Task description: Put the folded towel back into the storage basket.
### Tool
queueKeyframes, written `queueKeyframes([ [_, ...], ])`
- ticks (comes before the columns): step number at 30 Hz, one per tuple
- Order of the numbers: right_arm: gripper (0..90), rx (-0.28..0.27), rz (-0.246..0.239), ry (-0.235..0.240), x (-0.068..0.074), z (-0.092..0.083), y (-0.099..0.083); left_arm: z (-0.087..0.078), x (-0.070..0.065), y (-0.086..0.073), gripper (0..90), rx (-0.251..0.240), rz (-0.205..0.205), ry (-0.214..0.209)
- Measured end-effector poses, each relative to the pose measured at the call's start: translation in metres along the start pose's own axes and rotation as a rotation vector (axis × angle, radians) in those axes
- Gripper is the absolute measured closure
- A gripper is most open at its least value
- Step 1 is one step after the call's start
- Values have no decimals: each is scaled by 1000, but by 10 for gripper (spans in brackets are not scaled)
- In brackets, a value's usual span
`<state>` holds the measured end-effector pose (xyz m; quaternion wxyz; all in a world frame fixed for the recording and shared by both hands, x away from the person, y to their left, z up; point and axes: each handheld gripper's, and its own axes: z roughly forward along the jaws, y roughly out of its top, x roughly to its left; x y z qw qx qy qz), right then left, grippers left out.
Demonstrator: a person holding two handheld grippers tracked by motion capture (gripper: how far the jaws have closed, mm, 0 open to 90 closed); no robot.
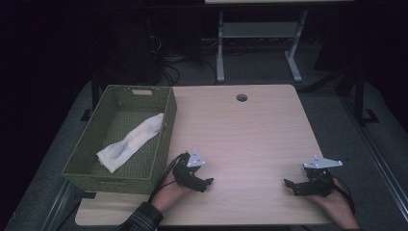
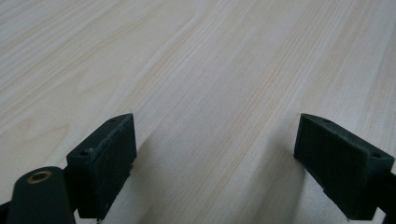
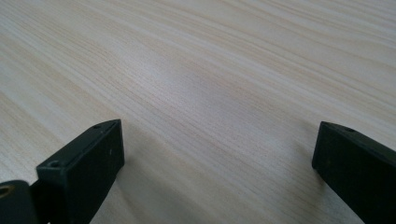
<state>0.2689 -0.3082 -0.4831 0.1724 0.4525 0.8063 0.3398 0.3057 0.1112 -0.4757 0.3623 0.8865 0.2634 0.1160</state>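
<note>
A: Over to the green basket (image 1: 115,179) first. White cloth (image 1: 132,142) inside it, laid slantwise across the bottom, far end propped up at the basket's right wall.

B: Hanging over the rim there?

A: Hard to call in this dim high view; possibly just leaning on it.

B: And the left gripper (image 1: 208,183)?

A: Parked just right of the basket's near right corner, low over the table (image 1: 250,134). Released, going by the left gripper view: jaws spread wide, only bare wood between them.

B: Right gripper (image 1: 288,185)?

A: Well off to the right of the basket, pointing back toward it. Same story up close (image 3: 217,172): jaws wide apart, gripping nothing.

B: So which step, then?

A: Looks like a rest between moves. Cloth in the basket, both tools empty and clear of it. Either a drop-off done or a pick-up not yet begun; no telling which from here.

B: Next move, if a pick-up?

A: Probably a lift of the left gripper up over the basket's right wall, then down onto the cloth's raised end. Open jaws ready for that already. Needs care at the rim, and a pinch on a fold rather than on the flat.
</note>
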Motion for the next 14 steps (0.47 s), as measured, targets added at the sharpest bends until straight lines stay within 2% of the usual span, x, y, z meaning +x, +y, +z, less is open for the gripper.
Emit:
queueKeyframes([
  [1,21,0,0,0,0,0,0,1,0,-2,122,-17,-10,-11],
  [14,21,0,-2,0,0,0,0,1,0,-2,121,-16,-10,-11],
])
